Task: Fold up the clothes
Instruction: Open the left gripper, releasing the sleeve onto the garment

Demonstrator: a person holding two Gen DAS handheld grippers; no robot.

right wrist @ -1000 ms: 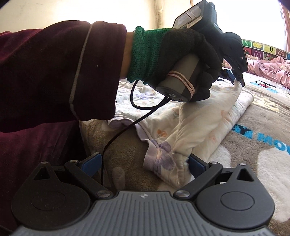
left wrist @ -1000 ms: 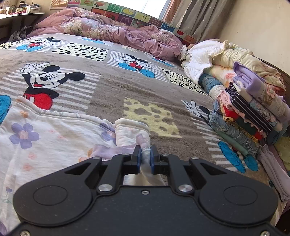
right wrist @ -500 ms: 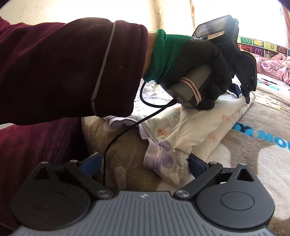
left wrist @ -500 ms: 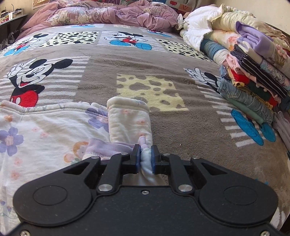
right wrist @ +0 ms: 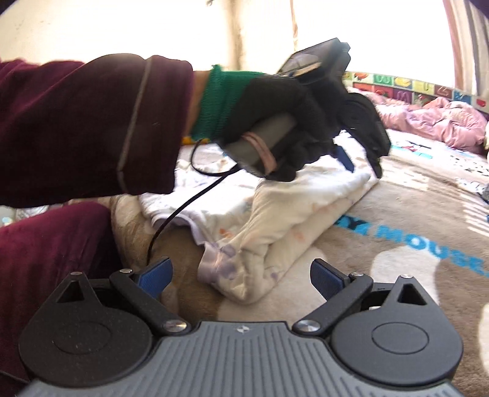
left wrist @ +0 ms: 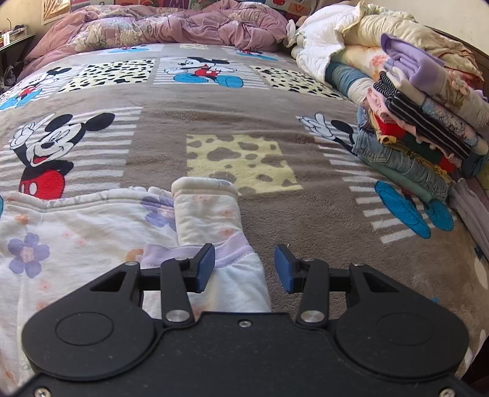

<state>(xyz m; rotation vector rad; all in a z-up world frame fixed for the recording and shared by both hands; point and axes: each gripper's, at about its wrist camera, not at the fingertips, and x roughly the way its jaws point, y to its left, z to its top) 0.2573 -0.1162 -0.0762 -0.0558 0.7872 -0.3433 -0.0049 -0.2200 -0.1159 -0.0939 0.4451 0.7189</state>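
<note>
Cream cotton printed with small flowers is lying folded near the front edge of the bed: the garment (left wrist: 91, 244) is sitting on a brown cartoon-mouse blanket (left wrist: 244, 116), its folded sleeve (left wrist: 207, 213) lying along its right side with the cuff pointing toward the head of the bed. The left gripper (left wrist: 244, 268) is hanging just above the lilac-trimmed near edge of the garment; its jaws are opening, the blue pads standing apart with cloth lying loose between them and neither pad pressing on it. In the right wrist view a gloved hand (right wrist: 275, 122) in a dark red sleeve (right wrist: 91, 128) is holding that tool over the garment's far end. The right gripper (right wrist: 240, 276) is standing wide open just short of the garment's (right wrist: 290, 220) near corner, gripping nothing, the cloth's folded edge lying ahead between its spread fingers. A stack of folded clothes (left wrist: 421, 128) is sitting along the right edge of the bed, and a crumpled pink quilt (left wrist: 171, 27) is heaped at the head.
</note>
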